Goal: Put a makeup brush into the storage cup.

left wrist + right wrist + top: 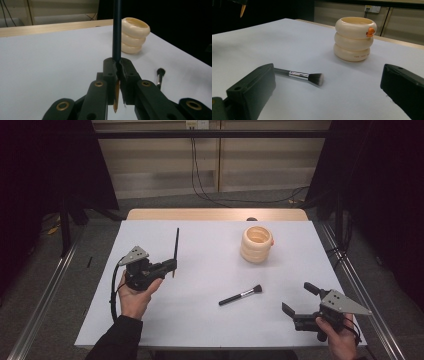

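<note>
My left gripper point(171, 265) point(118, 67) is held above the left part of the white table top point(200, 245), shut on a dark pencil point(175, 247) point(116, 30). The pencil stands up out of the jaws, and its sharpened wooden tip points back below the pads. A cream ringed holder point(257, 244) point(135, 35) point(354, 38) with an orange duck detail stands at the right rear. A black makeup brush point(241, 295) point(160, 76) point(299, 74) lies on the table in front of it. My right gripper point(299, 298) point(328, 82) is open at the front right, with nothing between its jaws.
A wooden strip point(215, 214) edges the table's far side. Metal rails point(360, 285) run along both sides, with dark curtains behind them. Cables point(200, 180) hang on the back wall. A pencil tip point(242, 10) shows at the top left of the right gripper view.
</note>
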